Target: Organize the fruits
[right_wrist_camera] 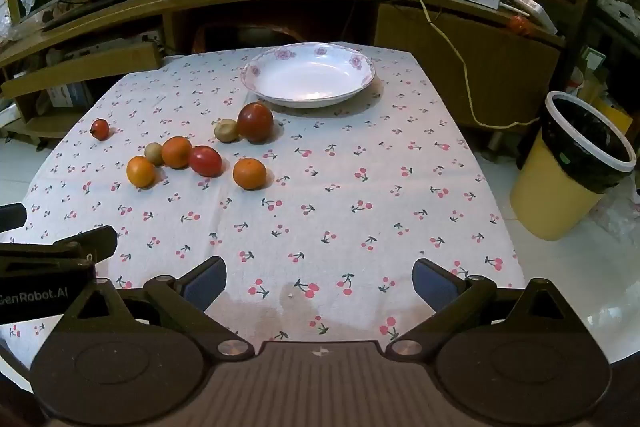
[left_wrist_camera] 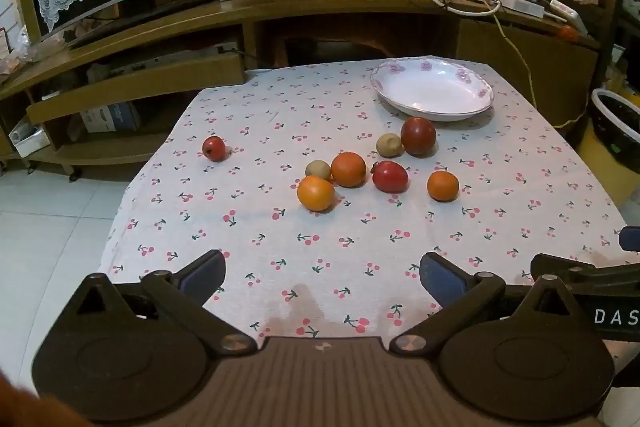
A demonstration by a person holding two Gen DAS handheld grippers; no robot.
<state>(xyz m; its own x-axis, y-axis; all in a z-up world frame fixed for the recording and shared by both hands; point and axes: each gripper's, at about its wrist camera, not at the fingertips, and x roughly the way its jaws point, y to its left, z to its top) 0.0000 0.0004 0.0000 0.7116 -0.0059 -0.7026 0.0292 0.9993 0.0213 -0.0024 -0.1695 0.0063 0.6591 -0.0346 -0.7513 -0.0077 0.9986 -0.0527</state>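
Both claws spread wide, nothing between the pads: left claw (left_wrist_camera: 322,277) and right claw (right_wrist_camera: 319,281) hang side by side over the near edge of the counter (right_wrist_camera: 360,195), tilted down, well short of any fruit.

Past a bare stretch of cherry-print cloth sits the loose cluster, mid-counter, left of centre: yellow-orange fruit (left_wrist_camera: 315,193) nearest, orange fruit (left_wrist_camera: 443,185) off to the right on its own, red fruit (left_wrist_camera: 390,177) and a second orange (left_wrist_camera: 348,169) just beside each other, small tan fruit (left_wrist_camera: 318,169) tucked behind. Further back, another tan one (left_wrist_camera: 389,145) touching a big dark red fruit (left_wrist_camera: 418,135). Small red fruit (left_wrist_camera: 214,148) alone, well apart at left. White flowered plate (left_wrist_camera: 432,109) at the far right, holding nothing so far.

Handling guess: round, smooth, light, firm-skinned; will roll on cloth if nudged. Take each across its widest middle, gentle squeeze. Lone pieces are easiest; touching pairs risk knocking a neighbour.

Plenty of open cloth near and right. Small red one sits closest to the left edge. Yellow bin (right_wrist_camera: 572,179) stands off the right side.
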